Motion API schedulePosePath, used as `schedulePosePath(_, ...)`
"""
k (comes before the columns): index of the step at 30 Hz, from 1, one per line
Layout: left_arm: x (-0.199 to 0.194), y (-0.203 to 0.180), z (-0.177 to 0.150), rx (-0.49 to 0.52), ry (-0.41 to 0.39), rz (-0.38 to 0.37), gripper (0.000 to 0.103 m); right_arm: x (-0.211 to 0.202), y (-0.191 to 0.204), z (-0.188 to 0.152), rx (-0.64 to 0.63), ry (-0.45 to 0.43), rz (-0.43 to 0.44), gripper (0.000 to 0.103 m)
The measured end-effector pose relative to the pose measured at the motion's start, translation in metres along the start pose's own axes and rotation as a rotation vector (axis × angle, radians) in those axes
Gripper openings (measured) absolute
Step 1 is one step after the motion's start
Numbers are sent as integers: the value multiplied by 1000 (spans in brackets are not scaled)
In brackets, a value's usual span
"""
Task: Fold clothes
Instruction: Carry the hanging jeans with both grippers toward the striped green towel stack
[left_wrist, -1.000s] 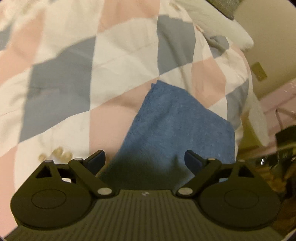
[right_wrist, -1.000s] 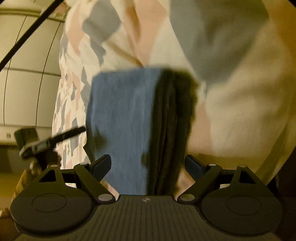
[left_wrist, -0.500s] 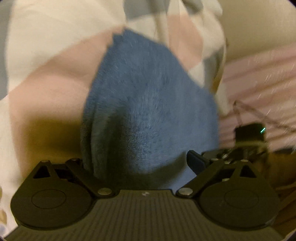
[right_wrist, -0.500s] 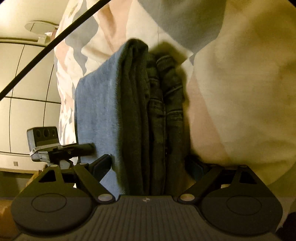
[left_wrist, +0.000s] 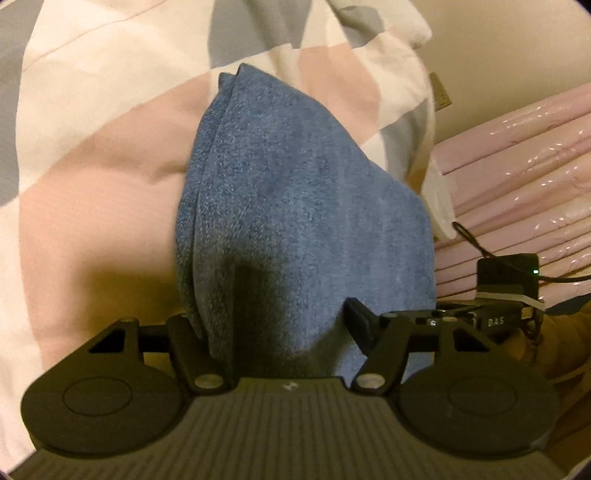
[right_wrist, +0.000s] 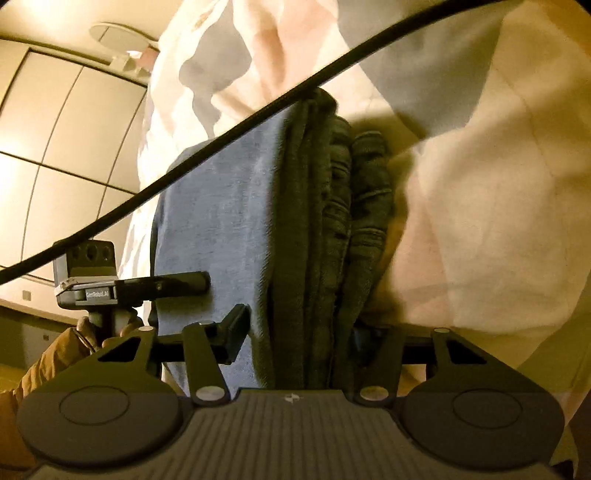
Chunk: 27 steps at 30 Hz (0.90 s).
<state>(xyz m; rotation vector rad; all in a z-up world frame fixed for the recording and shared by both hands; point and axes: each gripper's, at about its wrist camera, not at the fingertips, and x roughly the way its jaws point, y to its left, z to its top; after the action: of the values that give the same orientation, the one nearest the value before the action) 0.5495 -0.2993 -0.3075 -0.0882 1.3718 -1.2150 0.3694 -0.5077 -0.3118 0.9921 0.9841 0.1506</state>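
Left gripper (left_wrist: 275, 321): black two-finger tool low in the left wrist view, pointing forward along the bed; its jaws are spread, with the folded garment's near end lying between them. The left finger is hidden behind the cloth edge; the right finger (left_wrist: 360, 319) shows beside the cloth. Whether either pad presses the fabric cannot be told.
Right gripper (right_wrist: 295, 326): black two-finger tool with jaws spread around the garment's stacked fold edge. Its left finger (right_wrist: 236, 326) stands just beside the blue face; the right finger is mostly hidden behind the dark layers, so a grip cannot be confirmed.
Folded blue denim garment (left_wrist: 295, 206): a thick, multi-layer bundle resting on the bedding, reaching from both grippers away to a rounded far end; in the right wrist view its layered edges (right_wrist: 332, 229) look dark.
Pink, grey and white patterned quilt (left_wrist: 92, 155): lies under and around the garment.
Hand in tan sleeve (right_wrist: 88, 328): grasps the left tool's handle, low left in the right wrist view.
Black cable (right_wrist: 221, 136): crosses that view diagonally.
Pale pink pleated fabric (left_wrist: 517, 155): beyond the quilt's edge, at right.
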Motion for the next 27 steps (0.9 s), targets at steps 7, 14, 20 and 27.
schedulePosePath(7, -7, -36, -11, -51, -85, 93, 54, -5, 22, 13, -60, 67, -16, 41)
schedulePosePath(14, -48, -106, -68, -163, -238, 142, 49, -51, 57, 16, -169, 171, 52, 39)
schedulePosePath(20, -89, -173, -145, -353, -427, 222, 47, -69, 92, 19, -279, 359, 141, 37)
schedulePosePath(27, -168, -261, -264, -622, -710, 389, 46, -53, 176, -12, -452, 627, 306, 36)
